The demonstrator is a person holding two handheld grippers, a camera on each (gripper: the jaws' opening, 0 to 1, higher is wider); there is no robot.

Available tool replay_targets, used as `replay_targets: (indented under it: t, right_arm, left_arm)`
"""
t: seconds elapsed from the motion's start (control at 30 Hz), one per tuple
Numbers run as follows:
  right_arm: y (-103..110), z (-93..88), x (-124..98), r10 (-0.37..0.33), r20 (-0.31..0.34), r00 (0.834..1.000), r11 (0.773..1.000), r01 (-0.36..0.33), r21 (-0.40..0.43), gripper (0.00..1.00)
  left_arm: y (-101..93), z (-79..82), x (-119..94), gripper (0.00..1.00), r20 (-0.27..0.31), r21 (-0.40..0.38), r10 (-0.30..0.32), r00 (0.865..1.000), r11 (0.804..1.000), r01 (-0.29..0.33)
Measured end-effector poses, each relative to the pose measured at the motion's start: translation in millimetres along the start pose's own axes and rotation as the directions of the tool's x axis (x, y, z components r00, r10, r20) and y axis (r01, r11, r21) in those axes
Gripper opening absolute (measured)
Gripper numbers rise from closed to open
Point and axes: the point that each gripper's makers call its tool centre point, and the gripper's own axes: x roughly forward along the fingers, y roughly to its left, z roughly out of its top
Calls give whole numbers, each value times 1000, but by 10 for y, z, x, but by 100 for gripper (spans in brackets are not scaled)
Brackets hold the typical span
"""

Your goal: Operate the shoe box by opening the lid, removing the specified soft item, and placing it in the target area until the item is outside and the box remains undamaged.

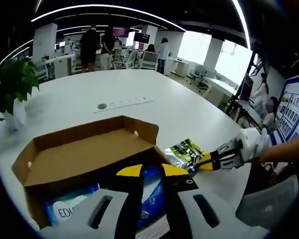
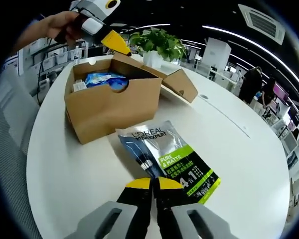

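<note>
- Left gripper view: left gripper (image 1: 150, 172), jaws closed on nothing, hangs over the open box (image 1: 84, 159); blue packs (image 1: 152, 191) lie inside. The right gripper (image 1: 209, 160) pinches the sachet (image 1: 185, 152) beside the box.
- Right gripper view: right gripper (image 2: 151, 183) clenched on the sachet's (image 2: 164, 159) edge; sachet lies on the table (image 2: 249, 164), just outside the box (image 2: 107, 97).

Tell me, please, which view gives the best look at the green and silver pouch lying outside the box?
The right gripper view: the pouch lies flat on the white table, its whole printed front showing, beside the shoe box. In the left gripper view only part of it shows, small, past the box corner, at the right gripper.
</note>
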Motion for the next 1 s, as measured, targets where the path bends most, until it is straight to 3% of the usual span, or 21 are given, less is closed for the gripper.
replay_targets:
  t: [0.5,1.0]
  right_arm:
    - [-88,-23,49,5,-33,999,1000,-6,-29,0]
    - [-156,-21,79,8,-53,999,999,-10,-38,1]
  left_arm:
    - [435,-142,-395,13,31,-73,60,998,996,-58]
    - [721,-273,-647,15,28,-84,105,994,991,-103]
